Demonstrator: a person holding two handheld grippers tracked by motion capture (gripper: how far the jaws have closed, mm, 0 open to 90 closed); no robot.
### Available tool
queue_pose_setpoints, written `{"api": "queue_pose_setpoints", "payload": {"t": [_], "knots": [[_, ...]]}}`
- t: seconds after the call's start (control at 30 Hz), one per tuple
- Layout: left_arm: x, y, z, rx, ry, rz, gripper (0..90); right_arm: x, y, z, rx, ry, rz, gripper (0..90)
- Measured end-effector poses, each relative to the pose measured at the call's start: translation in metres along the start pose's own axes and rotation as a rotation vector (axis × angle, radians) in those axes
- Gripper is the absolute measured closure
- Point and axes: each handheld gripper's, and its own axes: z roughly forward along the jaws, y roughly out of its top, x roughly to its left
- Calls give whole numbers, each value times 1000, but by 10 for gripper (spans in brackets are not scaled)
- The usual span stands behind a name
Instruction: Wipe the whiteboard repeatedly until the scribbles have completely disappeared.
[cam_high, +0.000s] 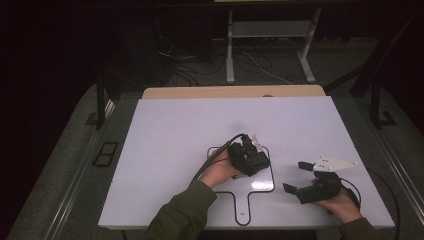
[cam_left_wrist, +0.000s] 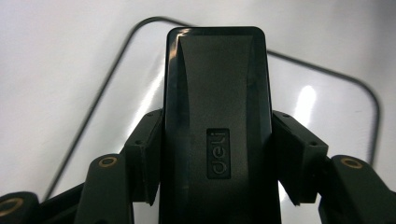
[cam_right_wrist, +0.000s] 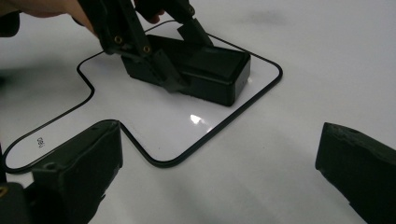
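Gripping a black box across its long sides, the left gripper holds it on the white table inside a black outline; rigid and smooth, it looks light. To its right, the right gripper rests wide open.

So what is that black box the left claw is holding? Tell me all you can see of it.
The black box is a long, flat-topped block with rounded corners, matt like plastic, with a small "deli" badge sunk into its top. It lies flat on the white table, inside the black outline drawn there. The left claw is shut on its two long sides; nothing else touches it.
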Motion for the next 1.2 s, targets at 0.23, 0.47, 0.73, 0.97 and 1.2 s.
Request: {"api": "queue_pose_setpoints", "payload": {"t": [0.23, 0.47, 0.73, 0.97, 1.2], "knots": [[15, 5, 2, 18, 40, -16, 395, 0, 0, 0, 0, -2, 2, 0], [13, 10, 6, 17, 28, -9, 395, -1, 0, 0, -2, 0, 2, 0], [-7, 10, 7, -15, -18, 15, 395, 0, 0, -1, -1, -2, 3, 0], [24, 7, 7, -4, 39, -36, 395, -1, 0, -2, -2, -3, 6, 0], [13, 10, 8, 0, 27, -8, 394, -1, 0, -1, -2, -2, 5, 0]]}}
